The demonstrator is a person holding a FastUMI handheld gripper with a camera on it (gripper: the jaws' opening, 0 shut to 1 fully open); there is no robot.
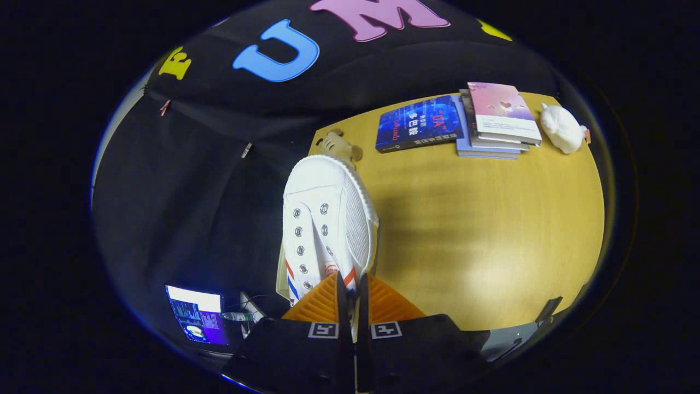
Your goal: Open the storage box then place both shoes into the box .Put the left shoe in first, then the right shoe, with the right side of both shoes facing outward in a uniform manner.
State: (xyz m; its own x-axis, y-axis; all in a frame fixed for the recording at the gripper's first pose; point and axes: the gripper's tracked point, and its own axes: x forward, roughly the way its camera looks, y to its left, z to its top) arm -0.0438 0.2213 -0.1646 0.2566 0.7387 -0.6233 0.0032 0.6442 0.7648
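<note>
Pinching a white canvas shoe (328,219) by its heel collar, the gripper's (350,298) ribbed orange fingers (316,303) hold it above the wooden table (481,230).

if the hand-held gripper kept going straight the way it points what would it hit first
The hand-held gripper is shut on the white shoe, so the shoe leads. Its toe would probably meet the small tan toy at the wooden table edge first, though depth is unclear.

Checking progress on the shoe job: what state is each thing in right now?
gripper: shut on the white shoe's side wall.
white shoe: held, toe pointing away, unlaced.
table: bare wood in the middle.
blue book: closed, lying flat.
stack of books: closed, piled flat.
white figurine: resting beside the stack.
</note>
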